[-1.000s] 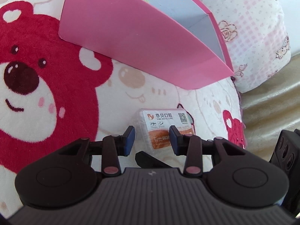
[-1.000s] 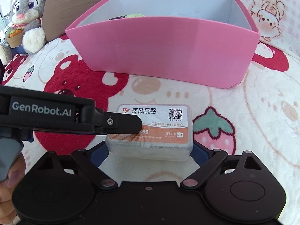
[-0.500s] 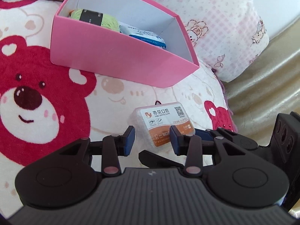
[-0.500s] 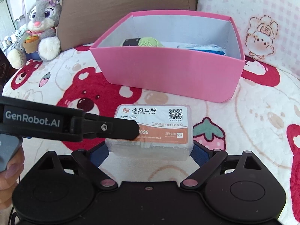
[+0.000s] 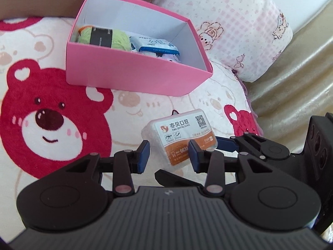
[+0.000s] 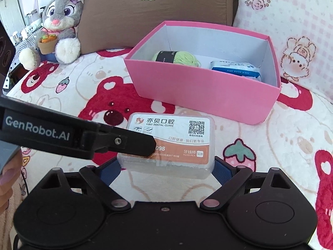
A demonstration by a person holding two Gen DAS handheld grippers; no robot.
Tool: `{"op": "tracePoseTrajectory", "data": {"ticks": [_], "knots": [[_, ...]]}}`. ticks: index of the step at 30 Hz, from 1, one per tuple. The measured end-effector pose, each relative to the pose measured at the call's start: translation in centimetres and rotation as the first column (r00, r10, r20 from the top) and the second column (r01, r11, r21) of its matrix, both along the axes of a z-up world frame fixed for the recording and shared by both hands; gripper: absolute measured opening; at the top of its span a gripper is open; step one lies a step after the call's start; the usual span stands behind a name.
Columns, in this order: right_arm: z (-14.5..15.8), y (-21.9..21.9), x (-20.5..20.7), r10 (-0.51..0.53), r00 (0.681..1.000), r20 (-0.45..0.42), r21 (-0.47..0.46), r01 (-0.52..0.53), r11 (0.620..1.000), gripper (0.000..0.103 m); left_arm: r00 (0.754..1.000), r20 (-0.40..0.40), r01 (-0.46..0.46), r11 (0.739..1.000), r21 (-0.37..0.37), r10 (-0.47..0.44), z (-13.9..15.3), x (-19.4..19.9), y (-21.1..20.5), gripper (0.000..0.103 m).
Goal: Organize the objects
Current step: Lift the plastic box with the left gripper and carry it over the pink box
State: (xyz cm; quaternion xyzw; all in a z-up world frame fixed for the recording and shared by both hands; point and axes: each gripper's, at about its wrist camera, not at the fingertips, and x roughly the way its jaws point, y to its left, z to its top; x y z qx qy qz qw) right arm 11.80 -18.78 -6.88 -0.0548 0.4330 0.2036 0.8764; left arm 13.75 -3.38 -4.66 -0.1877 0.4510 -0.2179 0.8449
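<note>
Above a cream bear-print blanket (image 6: 270, 137), the right gripper (image 6: 166, 166) clamps the clear plastic floss-pick box (image 6: 172, 141) in wide jaws, the left gripper (image 5: 167, 156), narrow-jawed, holding nothing beside it, so next comes lowering it into the open pink cardboard box (image 6: 199, 87).

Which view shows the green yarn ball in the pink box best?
The left wrist view: it looks down into the pink cardboard box, showing most of the green yarn ball and its dark band. In the right wrist view the front wall hides its lower part.
</note>
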Motion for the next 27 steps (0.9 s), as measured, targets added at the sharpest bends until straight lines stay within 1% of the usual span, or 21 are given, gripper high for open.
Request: {"op": "tracePoseTrajectory", "data": {"ticks": [6,11,16,21,27], "knots": [[2.0,0.7,-0.8,-0.017,0.999,0.028,-0.011,0.017,1.000,0.095,0.999,0.049,0.019,0.999,0.048,-0.021,2.6,-0.8,-0.1,0.039],[4.0,1.1,-1.4,-0.030,0.997,0.067,-0.013,0.030,0.999,0.095,0.996,0.084,0.008,0.998,0.054,-0.013,4.9,-1.4,0.1,0.039],[6.3,1.4,-1.7,-0.030,0.992,0.119,-0.001,0.030,1.000,0.095,0.991,0.134,0.016,0.998,0.058,-0.024,7.4,-1.7,0.6,0.039],[7.9,1.9,-1.1,-0.024,0.986,0.163,0.009,0.023,1.000,0.095,0.985,0.168,0.021,0.997,0.078,-0.034,9.5,-1.0,1.1,0.039],[8.9,2.5,1.2,-0.021,0.982,0.187,0.014,0.018,1.000,0.095,0.986,0.162,0.014,0.997,0.074,-0.026,10.7,1.7,2.0,0.039]]}}
